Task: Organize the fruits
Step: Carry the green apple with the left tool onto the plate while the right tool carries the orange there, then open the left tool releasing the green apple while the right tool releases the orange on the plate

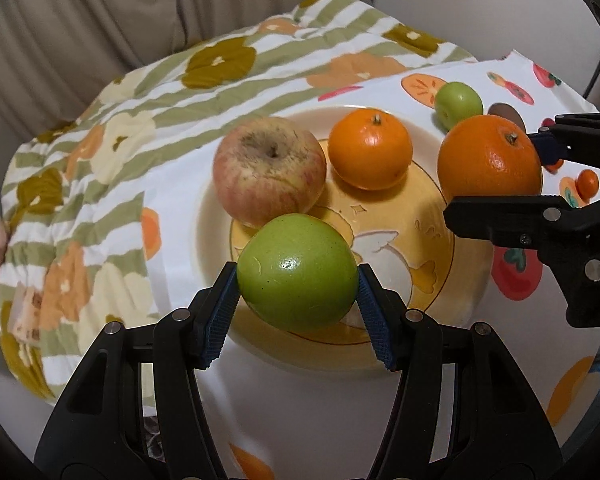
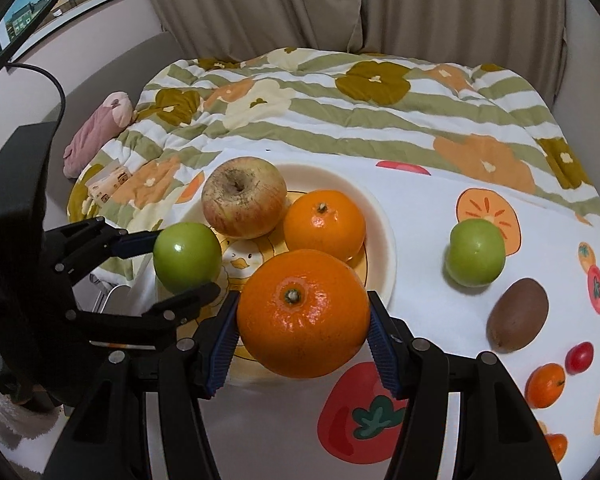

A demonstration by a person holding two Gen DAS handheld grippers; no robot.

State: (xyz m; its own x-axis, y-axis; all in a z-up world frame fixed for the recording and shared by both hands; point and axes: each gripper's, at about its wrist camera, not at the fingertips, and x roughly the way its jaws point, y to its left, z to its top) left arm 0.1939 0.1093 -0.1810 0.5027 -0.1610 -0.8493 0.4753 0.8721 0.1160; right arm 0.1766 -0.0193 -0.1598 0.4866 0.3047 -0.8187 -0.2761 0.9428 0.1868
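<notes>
Nearest the left wrist camera, the left gripper (image 1: 298,280) is clamped on a green apple (image 1: 297,271), both blue ribbed pads pressed against the fruit's sides, and the apple is held over the near edge of the cream plate (image 1: 216,216) with its yellow duck centre. Nearest the right wrist camera, the right gripper (image 2: 302,330) is clamped in the same manner on a large orange (image 2: 303,314), stem end up, held at the near right edge of that plate. Two fruits lie on the plate: a reddish, russeted apple (image 1: 269,170) at the far left and a smaller orange (image 1: 370,155) just beside it to the right; whether the two touch cannot be told. Off the plate, on the white fruit-printed cloth (image 2: 420,216), lie a second green apple (image 2: 475,253), a brown kiwi (image 2: 518,314) near it toward the camera, a small red fruit (image 2: 579,357) and a small orange fruit (image 2: 545,385) just beside each other at the right margin. A striped floral quilt (image 2: 340,120) lies rumpled behind the cloth, against beige cushions (image 2: 260,4). A pink soft item (image 2: 98,132) lies at the quilt's left end, and a framed picture (image 2: 60,0) hangs at upper left in the right wrist view
</notes>
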